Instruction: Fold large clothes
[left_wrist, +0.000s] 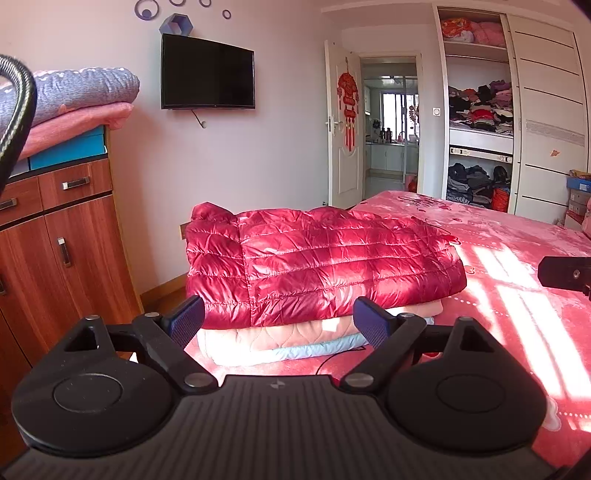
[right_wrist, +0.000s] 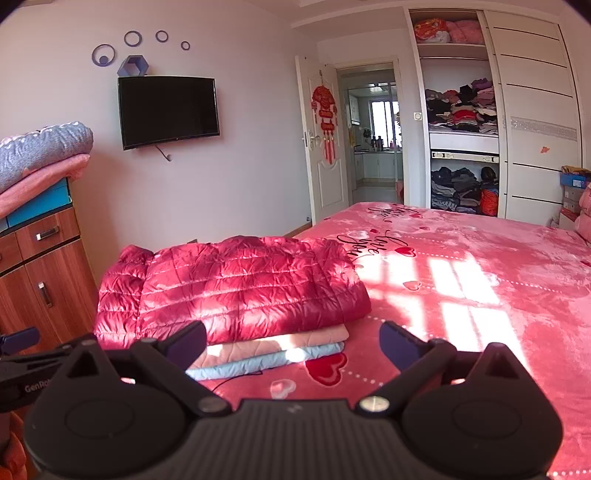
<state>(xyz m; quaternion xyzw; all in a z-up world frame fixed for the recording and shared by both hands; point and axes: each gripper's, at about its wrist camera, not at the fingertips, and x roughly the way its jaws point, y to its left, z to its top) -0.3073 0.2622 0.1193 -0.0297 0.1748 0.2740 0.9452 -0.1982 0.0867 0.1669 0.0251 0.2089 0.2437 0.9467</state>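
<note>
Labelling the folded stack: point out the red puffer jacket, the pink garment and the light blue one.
red puffer jacket (left_wrist: 325, 266): left wrist view, quilted top.
pink garment (right_wrist: 273, 345): right wrist view, front edge.
light blue garment (right_wrist: 266, 362): right wrist view, front edge.

Pale wall (right_wrist: 240, 166) at far side carries a dark wall-mounted TV (right_wrist: 168, 110), ring and hexagon ornaments above it. Wooden cabinet (left_wrist: 66, 251) on left, folded blankets (left_wrist: 77, 96) stacked on top. White door (right_wrist: 325, 147) open, red hanging charm on it. Open wardrobe (right_wrist: 460, 110) at right, shelves crowded. Window-shaped sunlight lies across pink bedspread (right_wrist: 480, 277).
</note>
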